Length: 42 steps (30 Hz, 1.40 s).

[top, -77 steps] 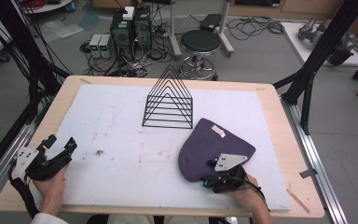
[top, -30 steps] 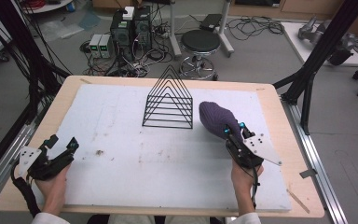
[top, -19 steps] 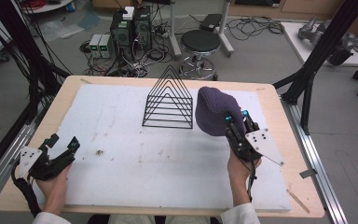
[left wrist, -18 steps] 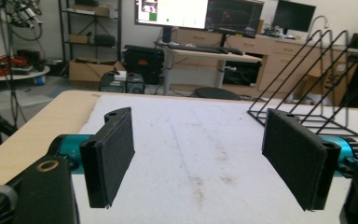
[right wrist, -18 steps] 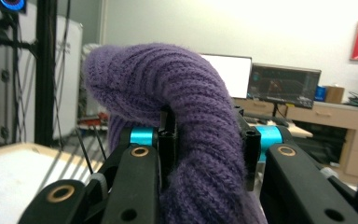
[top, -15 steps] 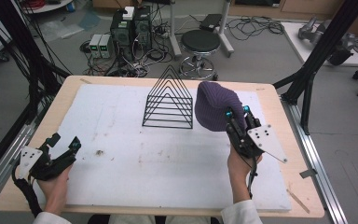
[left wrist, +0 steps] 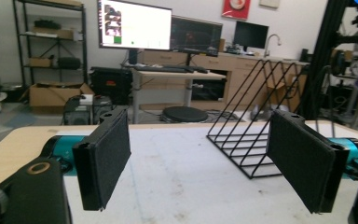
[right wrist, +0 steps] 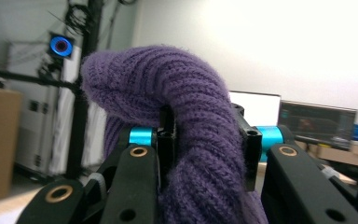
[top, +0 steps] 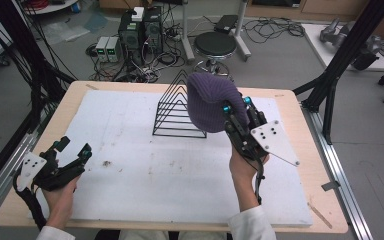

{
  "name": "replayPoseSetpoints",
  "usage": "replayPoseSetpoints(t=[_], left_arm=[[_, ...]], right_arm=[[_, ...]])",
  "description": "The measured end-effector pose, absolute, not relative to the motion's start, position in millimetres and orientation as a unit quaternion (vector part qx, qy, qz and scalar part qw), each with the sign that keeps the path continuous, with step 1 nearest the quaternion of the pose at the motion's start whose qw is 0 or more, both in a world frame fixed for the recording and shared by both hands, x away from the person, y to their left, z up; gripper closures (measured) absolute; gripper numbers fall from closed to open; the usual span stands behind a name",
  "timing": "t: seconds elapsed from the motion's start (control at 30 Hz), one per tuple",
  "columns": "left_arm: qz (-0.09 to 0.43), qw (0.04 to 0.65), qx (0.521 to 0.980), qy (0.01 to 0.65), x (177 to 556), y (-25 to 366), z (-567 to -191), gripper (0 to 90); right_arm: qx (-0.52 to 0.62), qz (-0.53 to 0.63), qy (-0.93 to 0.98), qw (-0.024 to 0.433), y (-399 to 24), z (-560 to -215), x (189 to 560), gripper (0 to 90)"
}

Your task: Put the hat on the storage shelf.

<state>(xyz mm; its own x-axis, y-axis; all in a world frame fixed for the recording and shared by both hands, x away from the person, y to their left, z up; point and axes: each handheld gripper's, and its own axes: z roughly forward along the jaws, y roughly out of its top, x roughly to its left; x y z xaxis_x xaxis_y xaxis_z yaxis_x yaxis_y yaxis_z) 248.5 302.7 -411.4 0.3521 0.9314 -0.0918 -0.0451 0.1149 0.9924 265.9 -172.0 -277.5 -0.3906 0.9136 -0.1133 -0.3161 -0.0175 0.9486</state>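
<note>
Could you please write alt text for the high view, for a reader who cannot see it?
The right tongs hold a purple knit hat lifted beside a black wire rack on a white-topped table. The left tongs rest open and empty at the table's near left edge.

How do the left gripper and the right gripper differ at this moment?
The left gripper is open and holds nothing; the right gripper is shut on the purple knit hat. The left is low by the table's near edge; the right is raised beside the wire rack.
</note>
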Motion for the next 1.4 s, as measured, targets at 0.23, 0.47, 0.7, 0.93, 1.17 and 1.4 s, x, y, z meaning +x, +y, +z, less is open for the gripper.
replayPoseSetpoints(t=[0.23,0.47,0.7,0.93,1.17,1.4], left_arm=[[0.375,0.644,0.54,0.391,252,294,-399,21.5],[0.361,0.663,0.551,0.356,259,281,-381,20.5],[0.324,0.679,0.587,0.3,280,259,-358,19.6],[0.309,0.695,0.603,0.24,288,224,-339,20.4],[0.295,0.703,0.606,0.228,295,202,-332,22.2],[0.273,0.71,0.604,0.235,306,202,-335,35.7]], right_arm=[[0.269,0.678,0.521,0.444,-143,-268,264,68.6],[0.238,0.685,0.536,0.432,-114,-266,261,68.2],[0.219,0.694,0.549,0.411,-89,-268,261,68.0],[0.21,0.702,0.554,0.395,-70,-272,264,67.8],[0.203,0.71,0.554,0.385,-60,-273,264,67.7],[0.207,0.713,0.55,0.383,-60,-273,267,67.3]])
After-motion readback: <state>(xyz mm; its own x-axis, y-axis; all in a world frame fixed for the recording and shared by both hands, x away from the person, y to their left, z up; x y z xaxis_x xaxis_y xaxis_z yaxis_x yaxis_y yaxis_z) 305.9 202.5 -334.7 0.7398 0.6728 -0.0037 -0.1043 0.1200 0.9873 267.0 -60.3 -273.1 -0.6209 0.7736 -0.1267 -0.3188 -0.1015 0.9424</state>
